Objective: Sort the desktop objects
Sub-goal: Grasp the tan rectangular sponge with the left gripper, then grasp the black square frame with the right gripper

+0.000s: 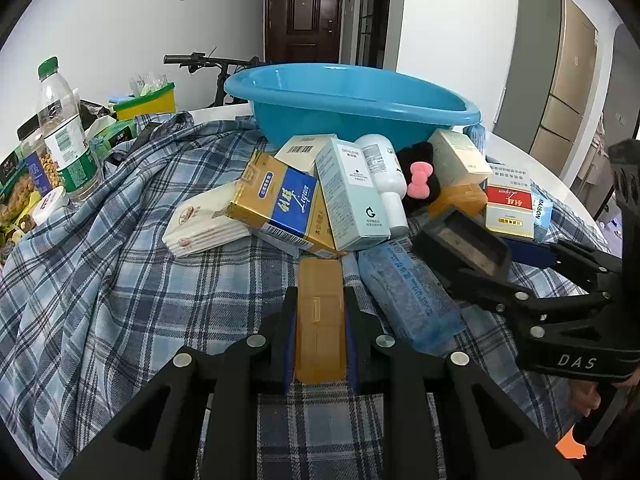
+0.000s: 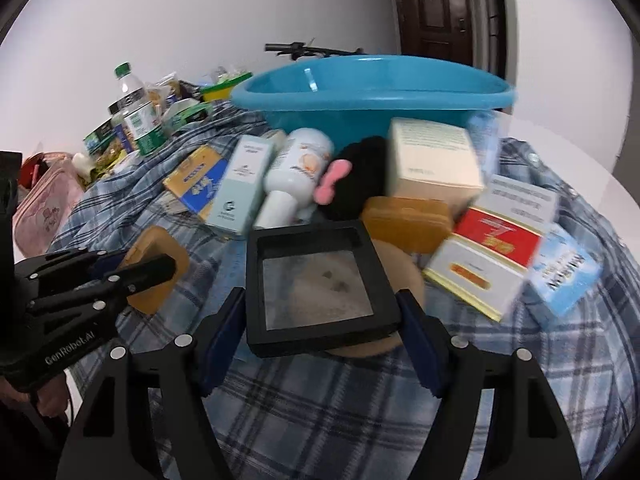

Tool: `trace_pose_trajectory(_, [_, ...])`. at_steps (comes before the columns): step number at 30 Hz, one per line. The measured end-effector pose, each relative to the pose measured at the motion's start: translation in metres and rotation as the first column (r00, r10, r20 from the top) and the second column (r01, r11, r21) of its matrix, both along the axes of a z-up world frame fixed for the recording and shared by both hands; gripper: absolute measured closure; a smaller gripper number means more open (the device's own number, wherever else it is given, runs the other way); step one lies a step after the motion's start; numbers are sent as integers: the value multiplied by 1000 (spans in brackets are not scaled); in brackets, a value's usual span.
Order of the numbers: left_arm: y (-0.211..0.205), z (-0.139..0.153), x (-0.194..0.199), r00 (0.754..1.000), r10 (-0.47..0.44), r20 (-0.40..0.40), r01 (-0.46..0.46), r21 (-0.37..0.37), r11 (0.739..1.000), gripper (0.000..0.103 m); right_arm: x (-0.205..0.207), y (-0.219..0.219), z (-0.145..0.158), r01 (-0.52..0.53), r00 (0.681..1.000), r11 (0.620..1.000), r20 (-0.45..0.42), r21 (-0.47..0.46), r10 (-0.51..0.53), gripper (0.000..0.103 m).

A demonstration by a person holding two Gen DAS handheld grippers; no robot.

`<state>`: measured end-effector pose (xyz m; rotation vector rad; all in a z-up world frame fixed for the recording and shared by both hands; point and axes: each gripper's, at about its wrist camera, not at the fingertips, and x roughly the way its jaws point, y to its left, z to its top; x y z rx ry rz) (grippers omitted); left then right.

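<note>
Left wrist view: our left gripper (image 1: 320, 320) has its jaws clamped on an amber case (image 1: 320, 320). Our right gripper (image 2: 322, 320), jaws wide, straddles a black frame box (image 2: 320, 276). Beyond lie a "Liqun" pack (image 1: 280, 204), a "RAISON" packet (image 2: 564, 276) and a blue basin (image 1: 352, 100).

A white round table (image 1: 520, 152) carries a blue plaid shirt (image 1: 120, 264) – boxes, blue basin (image 1: 352, 108) on it
</note>
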<state>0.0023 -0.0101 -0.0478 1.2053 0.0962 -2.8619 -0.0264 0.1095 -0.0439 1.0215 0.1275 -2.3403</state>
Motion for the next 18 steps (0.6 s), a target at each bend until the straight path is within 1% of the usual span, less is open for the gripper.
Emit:
trace_pose_trajectory(6, [9,2,-3,1000,-17,-11,17,1,1000,82,1,30,7,104,994,995,-13,-9,-104,31])
trace_pose_trajectory(9, [18,5,-5,999,-35,-24,35,-5,999,82,2,43,11,136,991,990,-14,-19,-137,31])
trace_pose_trajectory(14, [33,12,-9,997,-66,-45,66,-18,998,82,6,54,18,163,986,986,-31,-27,-164,31])
trace_pose_trajectory(18, [39,14,-9,996,-76,-52,74,-30,997,82,12,54,23,168,984,985,-48,-30,-169,31])
